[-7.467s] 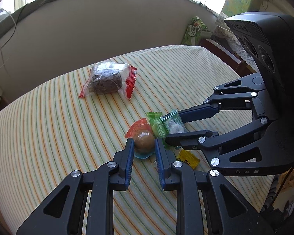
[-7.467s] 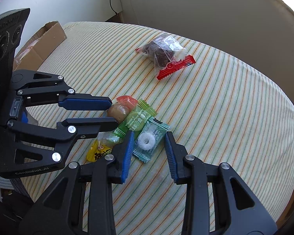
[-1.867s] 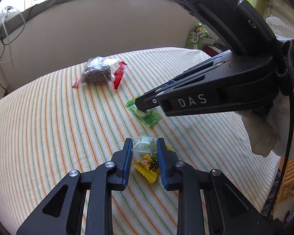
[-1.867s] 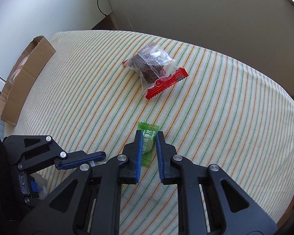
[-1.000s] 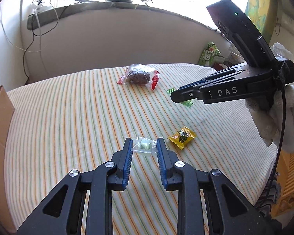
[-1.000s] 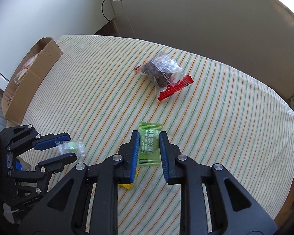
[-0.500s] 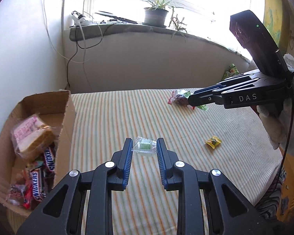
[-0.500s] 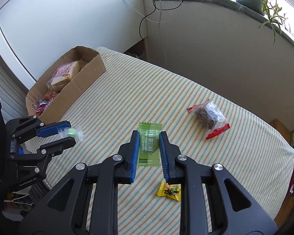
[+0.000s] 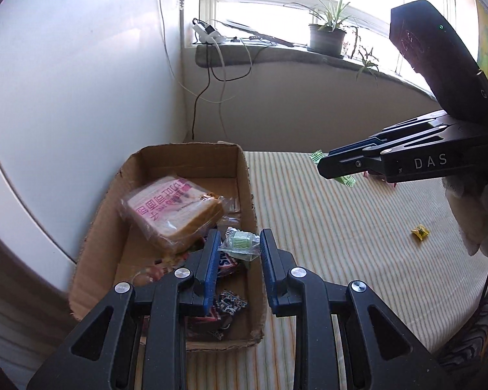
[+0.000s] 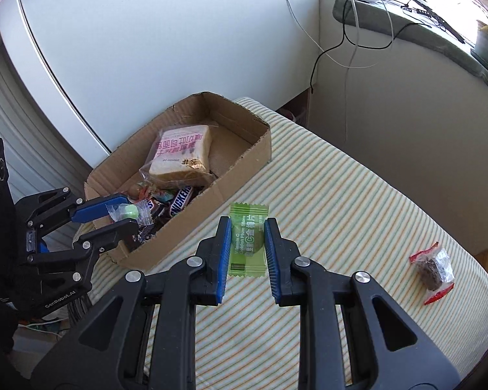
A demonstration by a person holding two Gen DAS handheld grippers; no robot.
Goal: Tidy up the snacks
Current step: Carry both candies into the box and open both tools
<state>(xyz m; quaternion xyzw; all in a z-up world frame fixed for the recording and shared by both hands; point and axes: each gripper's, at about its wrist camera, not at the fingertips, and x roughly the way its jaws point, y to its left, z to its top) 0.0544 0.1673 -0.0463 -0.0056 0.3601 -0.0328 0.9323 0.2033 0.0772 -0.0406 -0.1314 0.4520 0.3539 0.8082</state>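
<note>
My left gripper (image 9: 239, 248) is shut on a clear-wrapped green mint candy (image 9: 240, 242) and holds it above the near end of the cardboard box (image 9: 249, 175); they also show in the right wrist view (image 10: 127, 212). My right gripper (image 10: 246, 239) is shut on a green plum-slice packet (image 10: 246, 237) and holds it above the striped tablecloth (image 10: 341, 201), just right of the box (image 10: 244, 159). The box holds a wrapped bread slice (image 9: 172, 208) and several chocolate bars (image 10: 179, 203).
A yellow candy (image 9: 419, 232) and a clear bag with a brown cake (image 10: 432, 268) lie on the tablecloth to the right. A white wall and cables stand behind the box. A windowsill with a potted plant (image 9: 327, 34) runs along the back.
Both grippers have swung left toward the box with their snacks. The left gripper now hangs over the box instead of over the tablecloth.
</note>
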